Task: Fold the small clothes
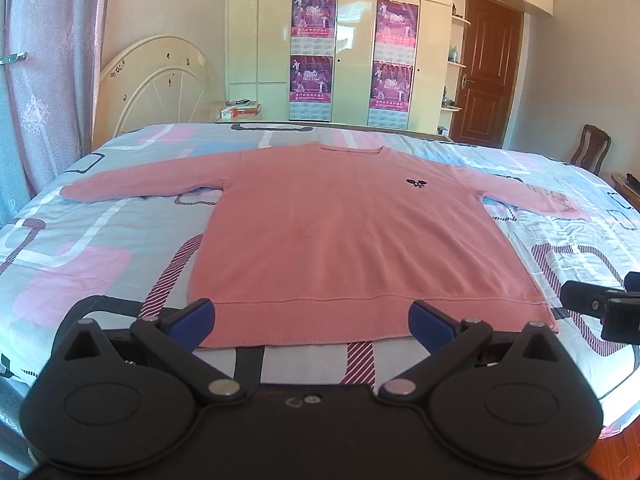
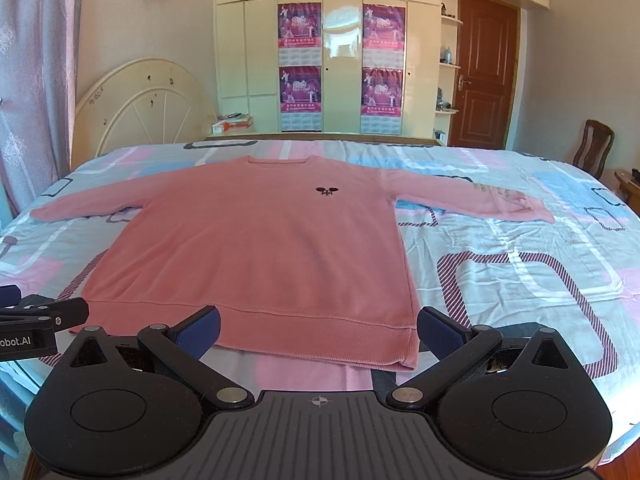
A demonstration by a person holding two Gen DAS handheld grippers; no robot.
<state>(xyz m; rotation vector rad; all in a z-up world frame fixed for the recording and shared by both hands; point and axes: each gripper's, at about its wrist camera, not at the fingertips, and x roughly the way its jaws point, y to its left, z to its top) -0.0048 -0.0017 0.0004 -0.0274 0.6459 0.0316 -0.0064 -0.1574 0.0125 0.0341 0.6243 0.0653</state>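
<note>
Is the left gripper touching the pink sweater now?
Cannot tell. In the left wrist view, the open left gripper overlaps the pink sweater hem; height is unclear.

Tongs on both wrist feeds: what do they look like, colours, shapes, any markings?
The left tongs and right tongs match: black plastic bodies with round side discs, angled linkage arms on silver pivot pins, and blue ribbed fingertip pads. The right base plate is ridged with a small crosshair mark; the left's is smooth. Partial white lettering "obot.AI" shows on the left unit's side. No cables or sleeves visible.

Right gripper point(image 1: 600, 304) cut by frame edge; poster point(image 1: 313, 16) print too small to read
</note>
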